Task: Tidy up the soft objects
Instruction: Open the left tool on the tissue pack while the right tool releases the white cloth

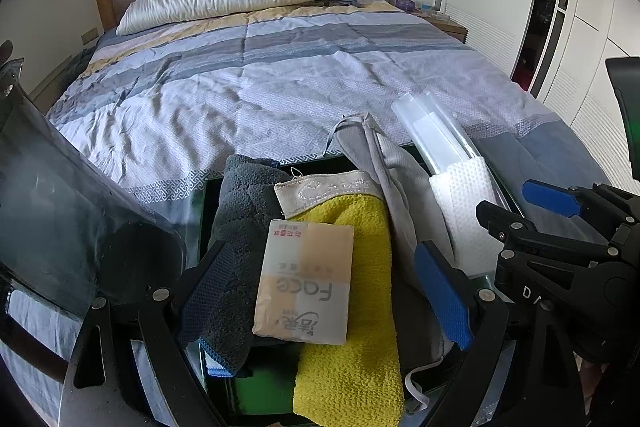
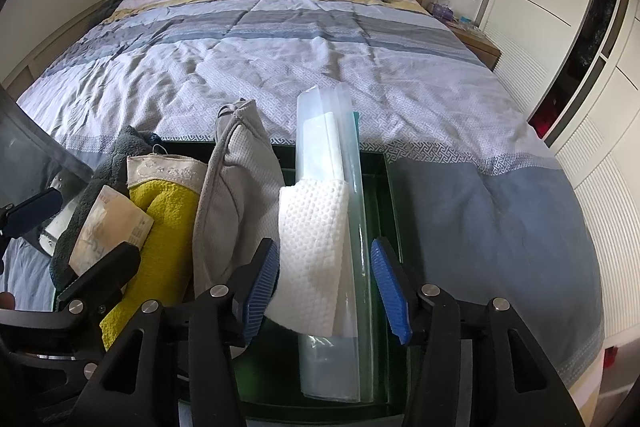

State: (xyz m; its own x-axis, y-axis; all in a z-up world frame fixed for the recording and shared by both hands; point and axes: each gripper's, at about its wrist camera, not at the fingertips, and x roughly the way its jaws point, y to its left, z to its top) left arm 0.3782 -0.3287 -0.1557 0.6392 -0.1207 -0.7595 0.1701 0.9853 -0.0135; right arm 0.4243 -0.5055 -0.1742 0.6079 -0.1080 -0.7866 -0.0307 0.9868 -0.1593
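A: Any writing you can read?

B: The beige-and-white soft tissue pack (image 1: 304, 283) shows "Face" in grey letters, upside down from the left wrist view, with Chinese characters I can't make out. The cream woven band on the yellow terry cloth (image 1: 352, 307) has a scripted word, too blurred to read.

A: Where do the soft things sit?

B: In a dark green box with clear walls (image 2: 386, 187) at the foot of the bed with the blue, grey and yellow striped quilt (image 2: 280, 59). Left to right: a dark grey fleece towel with blue edging (image 1: 236, 227), the yellow cloth with the pack on top, a light grey mesh fabric pouch (image 2: 236, 195), then a white dimpled paper towel (image 2: 316, 247) wrapped around a clear plastic bag (image 2: 324, 139).

A: And the 2 grippers?

B: The left gripper (image 1: 324, 291) is spread wide around the pack, pads not pressing. The right gripper (image 2: 324, 287) straddles the paper towel, released, pads apart from it.
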